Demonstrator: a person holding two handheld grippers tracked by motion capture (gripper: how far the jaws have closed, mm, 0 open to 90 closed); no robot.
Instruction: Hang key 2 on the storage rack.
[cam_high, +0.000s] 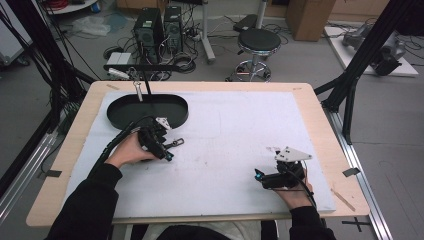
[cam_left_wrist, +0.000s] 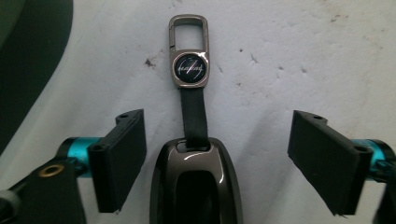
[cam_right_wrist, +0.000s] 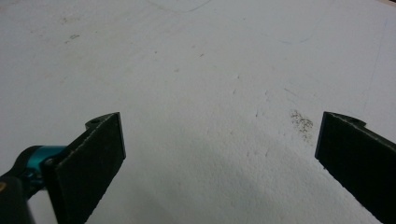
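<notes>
The glossy dark-grey car key fob with black strap and metal clip (cam_left_wrist: 195, 182) lies on the white mat, low centre of the left gripper view, between the left gripper's (cam_left_wrist: 215, 154) parted jaws, probably awaiting a closing pinch, while the right gripper (cam_right_wrist: 219, 154) idles agape.

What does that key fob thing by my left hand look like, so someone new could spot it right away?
Start at the black oval tray at the far left of the white mat. Just nearer the person, the left gripper straddles the key fob with open jaws. It is glossy dark metal, with a black strap leading to a silver clip bearing a round emblem.
</notes>
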